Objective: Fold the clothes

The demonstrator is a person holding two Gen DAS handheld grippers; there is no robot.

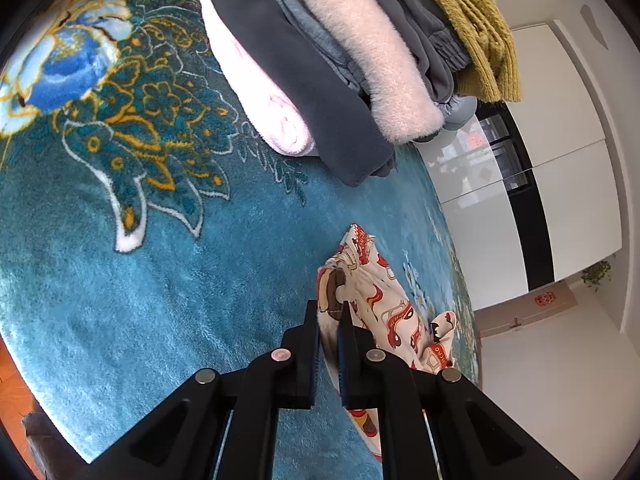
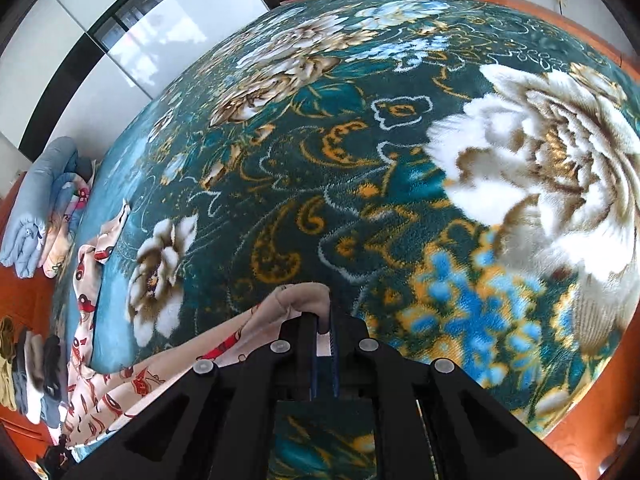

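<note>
A cream garment with a red cartoon print (image 1: 384,304) lies on the teal flowered blanket (image 1: 160,280). My left gripper (image 1: 329,312) is shut on one edge of it, low over the blanket. In the right wrist view the same garment (image 2: 120,380) trails to the left. My right gripper (image 2: 323,316) is shut on a folded edge of it (image 2: 304,294), which bulges over the fingertips.
A pile of folded clothes (image 1: 340,60) in pink, grey and mustard sits at the far side of the blanket; it also shows small in the right wrist view (image 2: 32,376). A light blue rolled quilt (image 2: 36,208) lies at the left. White wardrobe doors (image 1: 560,184) stand beyond the bed.
</note>
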